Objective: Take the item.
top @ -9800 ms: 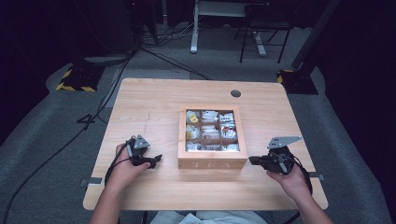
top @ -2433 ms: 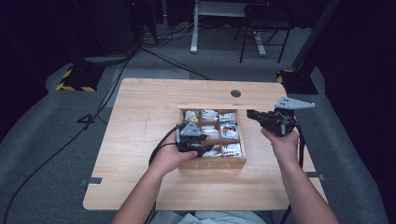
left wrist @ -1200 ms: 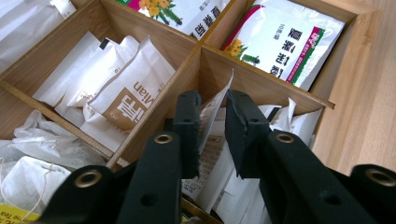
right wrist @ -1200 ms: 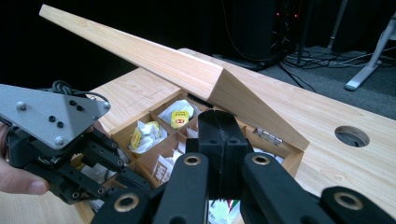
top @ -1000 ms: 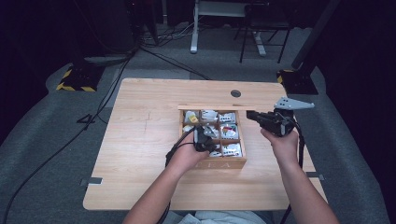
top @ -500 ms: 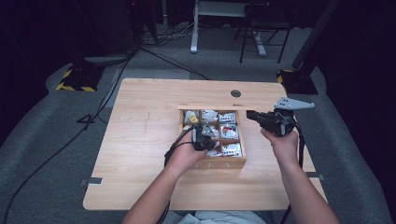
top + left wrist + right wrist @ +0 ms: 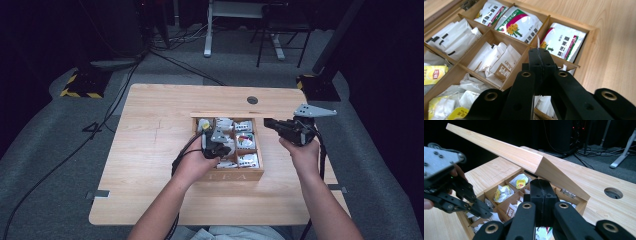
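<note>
Left gripper [image 7: 216,142] sits over the middle of the wooden tea box [image 7: 235,175], jaws pressed together. In the left gripper view a thin white sliver [image 7: 538,42], a corner of a sachet or tag, pokes up from between the jaw tips; what it belongs to cannot be told. Just beyond those tips lie green-and-red printed sachets [image 7: 520,25] in their compartments; to the gripper's left are plain white sachets [image 7: 499,61], and nearer its base loose tea bags with yellow tags [image 7: 435,72].

Box lid [image 7: 506,155] stands raised, hinged at the far edge of the box, slanting above the compartments as seen from the right gripper.

Right gripper [image 7: 280,127] is held off the right side of the box, above the tabletop [image 7: 150,130], jaws clenched with nothing seen between them. Its tip points toward the lid; contact cannot be told. Round cable hole [image 7: 613,193] lies in the tabletop to its right.
</note>
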### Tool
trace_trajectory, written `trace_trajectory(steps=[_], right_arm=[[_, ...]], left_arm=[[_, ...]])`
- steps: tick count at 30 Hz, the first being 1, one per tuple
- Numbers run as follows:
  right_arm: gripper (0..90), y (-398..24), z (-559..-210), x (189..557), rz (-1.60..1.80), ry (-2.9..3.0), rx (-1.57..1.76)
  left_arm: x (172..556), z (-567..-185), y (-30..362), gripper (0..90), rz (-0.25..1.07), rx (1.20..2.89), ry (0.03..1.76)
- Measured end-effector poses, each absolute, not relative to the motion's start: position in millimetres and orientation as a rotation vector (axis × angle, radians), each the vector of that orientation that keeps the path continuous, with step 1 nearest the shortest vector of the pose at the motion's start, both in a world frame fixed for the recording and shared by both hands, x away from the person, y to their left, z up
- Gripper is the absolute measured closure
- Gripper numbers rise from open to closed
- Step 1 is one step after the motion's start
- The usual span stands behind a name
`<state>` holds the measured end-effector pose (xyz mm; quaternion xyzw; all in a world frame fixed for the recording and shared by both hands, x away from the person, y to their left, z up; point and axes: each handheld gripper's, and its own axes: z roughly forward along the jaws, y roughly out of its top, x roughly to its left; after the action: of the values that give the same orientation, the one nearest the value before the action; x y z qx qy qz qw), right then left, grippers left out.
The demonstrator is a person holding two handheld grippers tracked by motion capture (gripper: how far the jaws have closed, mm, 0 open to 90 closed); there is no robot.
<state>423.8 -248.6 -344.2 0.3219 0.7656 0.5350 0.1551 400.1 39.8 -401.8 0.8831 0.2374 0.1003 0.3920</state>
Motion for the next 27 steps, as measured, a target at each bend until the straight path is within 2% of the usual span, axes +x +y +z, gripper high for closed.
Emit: trace_trajectory(steps=[27], right_arm=[[89.8,-248.5,-344.1,423.7,1.534,2.193,0.926]], left_arm=[[384.4,-367.1,69.8,90.0,0.285,2.09,0.554]])
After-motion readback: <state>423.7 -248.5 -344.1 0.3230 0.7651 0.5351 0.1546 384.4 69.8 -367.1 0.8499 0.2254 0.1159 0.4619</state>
